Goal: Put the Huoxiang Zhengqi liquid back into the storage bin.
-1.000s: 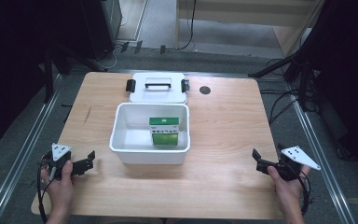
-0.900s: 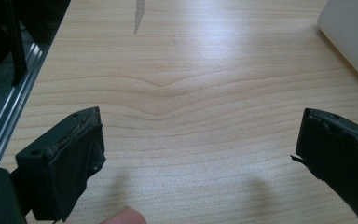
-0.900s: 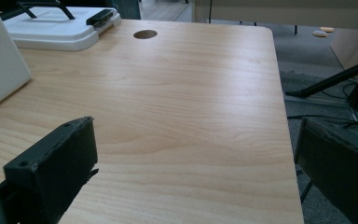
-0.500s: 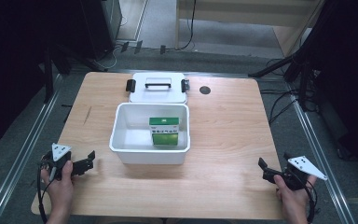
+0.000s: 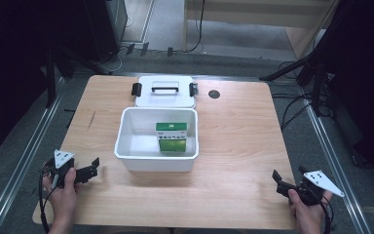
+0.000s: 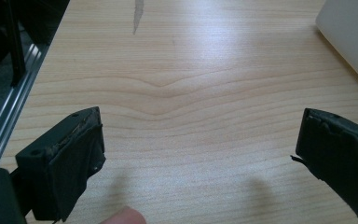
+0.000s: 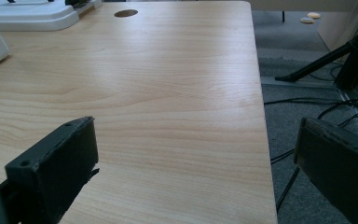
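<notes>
Left gripper sits at the near left corner of the desk, held in the person's left hand, jaws wide apart with nothing between them, pointing toward the bin. In the left gripper view the jaws frame bare wood, a fingertip shows at the bottom edge, and the bin's white wall cuts into the top right corner. Right gripper is at the near right corner by the desk's edge, held in the right hand, jaws wide and empty. The right gripper view looks along the desk's right side, with one jaw over the wood and the other past the edge, over the grey floor and cables.

Mid-desk: open white bin, well apart from both grippers. Inside it, a green box with a white band at the top, toward the bin's right half; upright or lying flat, cannot tell.

Just behind the bin and touching or nearly touching its far rim: white lid, flat on the desk, with a black handle and black side latches. To the lid's right, a dark round cable hole in the desk.

Beyond the desk: floor, cables, and dark stand legs.
</notes>
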Demonstrator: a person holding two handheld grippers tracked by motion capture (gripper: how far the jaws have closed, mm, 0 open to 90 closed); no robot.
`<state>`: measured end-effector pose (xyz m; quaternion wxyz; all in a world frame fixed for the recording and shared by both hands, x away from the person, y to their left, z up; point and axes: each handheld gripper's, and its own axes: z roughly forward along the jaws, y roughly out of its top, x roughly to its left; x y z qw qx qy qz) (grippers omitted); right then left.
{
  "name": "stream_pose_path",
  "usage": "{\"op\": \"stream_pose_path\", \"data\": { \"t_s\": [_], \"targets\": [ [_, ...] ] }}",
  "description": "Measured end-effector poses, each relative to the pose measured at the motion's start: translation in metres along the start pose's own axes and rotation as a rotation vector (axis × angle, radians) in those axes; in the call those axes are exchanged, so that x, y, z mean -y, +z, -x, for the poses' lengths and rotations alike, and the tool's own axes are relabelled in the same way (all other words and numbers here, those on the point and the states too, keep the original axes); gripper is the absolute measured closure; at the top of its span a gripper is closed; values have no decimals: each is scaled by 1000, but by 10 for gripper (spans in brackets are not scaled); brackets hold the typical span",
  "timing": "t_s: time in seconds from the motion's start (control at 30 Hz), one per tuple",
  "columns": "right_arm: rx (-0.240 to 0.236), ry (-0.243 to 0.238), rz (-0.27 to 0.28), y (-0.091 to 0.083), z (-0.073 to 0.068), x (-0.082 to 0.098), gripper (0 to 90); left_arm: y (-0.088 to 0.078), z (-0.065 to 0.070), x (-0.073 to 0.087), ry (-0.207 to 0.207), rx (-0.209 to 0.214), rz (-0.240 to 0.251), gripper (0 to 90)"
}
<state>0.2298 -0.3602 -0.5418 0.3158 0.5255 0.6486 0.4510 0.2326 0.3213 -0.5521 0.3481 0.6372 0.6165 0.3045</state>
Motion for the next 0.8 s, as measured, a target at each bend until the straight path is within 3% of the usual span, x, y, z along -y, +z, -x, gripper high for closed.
{"op": "stream_pose_path", "data": {
  "t_s": [0.07, 0.3, 0.5, 0.8],
  "targets": [
    [-1, -17, -10, 0, -2, 1, 0, 0, 0, 0, 1, 1, -1, 18],
    [-14, 0, -25, 2, 0, 1, 0, 0, 0, 0, -6, 4, 3, 17],
    [-26, -20, -58, 5, -2, 1, 0, 0, 0, 0, -4, 1, 6, 18],
    [-34, -15, -63, 5, -2, 1, 0, 0, 0, 1, -3, -4, 12, 17]
  ]
}}
